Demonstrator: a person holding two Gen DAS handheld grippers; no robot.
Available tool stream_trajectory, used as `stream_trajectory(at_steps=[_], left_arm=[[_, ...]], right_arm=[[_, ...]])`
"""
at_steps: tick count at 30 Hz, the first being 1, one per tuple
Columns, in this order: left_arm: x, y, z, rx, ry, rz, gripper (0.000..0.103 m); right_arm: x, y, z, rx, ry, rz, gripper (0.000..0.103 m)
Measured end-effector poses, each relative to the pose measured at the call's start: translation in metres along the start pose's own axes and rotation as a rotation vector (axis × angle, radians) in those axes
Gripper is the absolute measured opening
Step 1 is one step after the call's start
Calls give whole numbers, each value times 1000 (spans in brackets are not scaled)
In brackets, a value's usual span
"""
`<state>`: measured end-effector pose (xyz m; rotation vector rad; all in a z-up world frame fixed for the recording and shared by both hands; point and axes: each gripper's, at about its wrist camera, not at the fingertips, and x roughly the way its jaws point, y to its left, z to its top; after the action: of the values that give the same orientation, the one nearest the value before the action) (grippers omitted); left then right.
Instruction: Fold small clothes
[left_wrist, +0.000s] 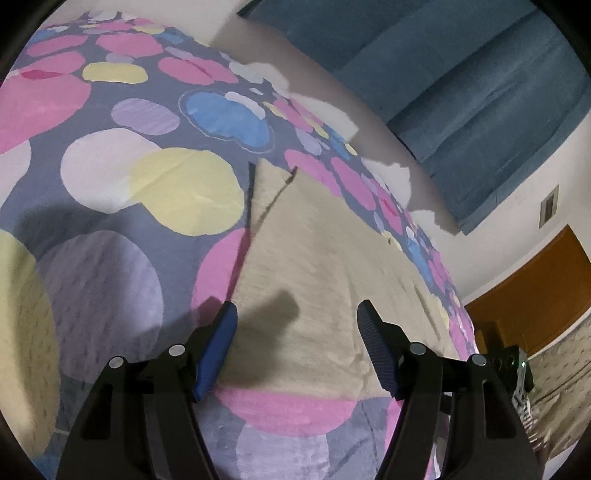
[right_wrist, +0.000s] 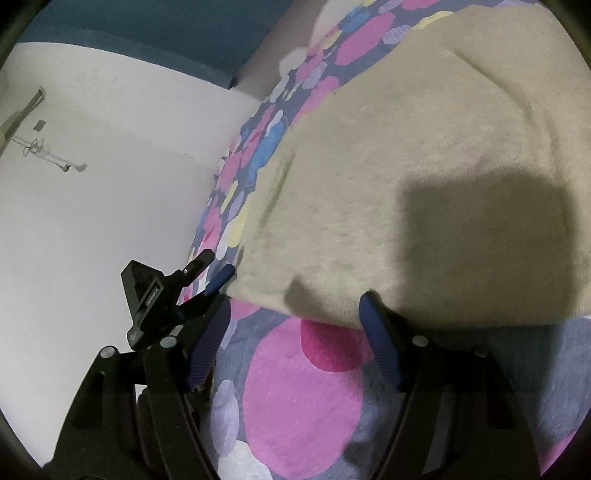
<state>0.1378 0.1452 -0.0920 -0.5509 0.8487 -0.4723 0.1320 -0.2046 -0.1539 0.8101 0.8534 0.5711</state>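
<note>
Currently the bed (left_wrist: 110, 184), covered with a spotted sheet in pink, yellow, lilac and blue, serves as the folding base; its broad flat top lets the cloth lie spread without bunching. On it lies the beige garment (left_wrist: 325, 266), laid flat with a dark strap or trim running along its left edge. Its near hem faces both tools, which puts the edge within reach for a lift-and-fold.

The right gripper (right_wrist: 295, 325) sits low at that near hem, fingers spread wide, the right fingertip touching or just over the hem and nothing pinched. The left gripper (left_wrist: 295, 332) hovers over the near left part of the garment, fingers likewise spread and empty. Judging by this paired placement, each tool is set to take one corner of the hem.
</note>
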Motion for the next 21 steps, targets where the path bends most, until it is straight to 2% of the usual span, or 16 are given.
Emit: stream_trajectory(at_steps=[2, 8, 21], left_arm=[[-1, 3, 0, -6, -4, 32, 67], [6, 15, 6, -47, 32, 12, 67], [75, 16, 57, -28, 221, -107, 66]], right_arm=[[-5, 2, -6, -32, -14, -1, 72], [-8, 7, -9, -89, -17, -27, 77], [-8, 13, -10, -116, -14, -22, 84]])
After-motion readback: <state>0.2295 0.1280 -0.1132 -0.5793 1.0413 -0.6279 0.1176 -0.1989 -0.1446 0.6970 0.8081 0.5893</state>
